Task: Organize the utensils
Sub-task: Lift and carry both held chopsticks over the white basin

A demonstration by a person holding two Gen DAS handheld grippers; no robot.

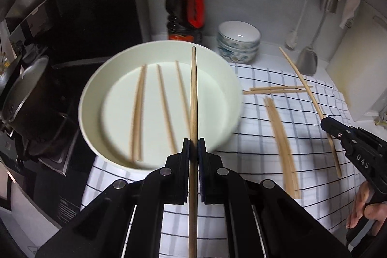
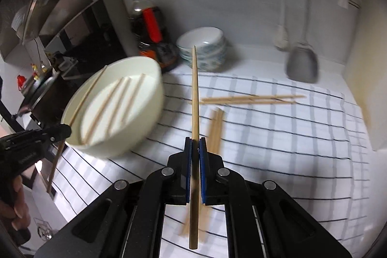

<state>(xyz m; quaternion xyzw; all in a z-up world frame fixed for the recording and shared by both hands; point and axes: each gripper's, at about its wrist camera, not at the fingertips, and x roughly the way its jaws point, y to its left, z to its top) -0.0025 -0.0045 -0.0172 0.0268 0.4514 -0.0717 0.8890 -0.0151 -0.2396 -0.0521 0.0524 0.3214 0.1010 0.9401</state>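
Observation:
My left gripper (image 1: pixel 193 144) is shut on a wooden chopstick (image 1: pixel 193 88) that points away over the white bowl (image 1: pixel 113 113). Several chopsticks (image 1: pixel 139 108) lie side by side on the bowl's bottom. My right gripper (image 2: pixel 195 144) is shut on another chopstick (image 2: pixel 195 93), held above the checked cloth (image 2: pixel 278 142). In the left wrist view the right gripper (image 1: pixel 325 122) hangs at the right with its chopstick (image 1: pixel 304 81) slanting up. In the right wrist view the left gripper (image 2: pixel 67 131) is at the bowl's (image 2: pixel 135 127) left rim. Loose chopsticks (image 2: pixel 251 98) and a bundle (image 2: pixel 215 129) lie on the cloth.
Behind the bowl stand a dark sauce bottle (image 1: pixel 185 6) and stacked patterned bowls (image 1: pixel 238 40). A metal spatula (image 1: pixel 307 62) and a white utensil hang on the back wall. A pale board (image 1: pixel 358 69) leans at the right. A pot (image 1: pixel 26 93) sits on the stove at the left.

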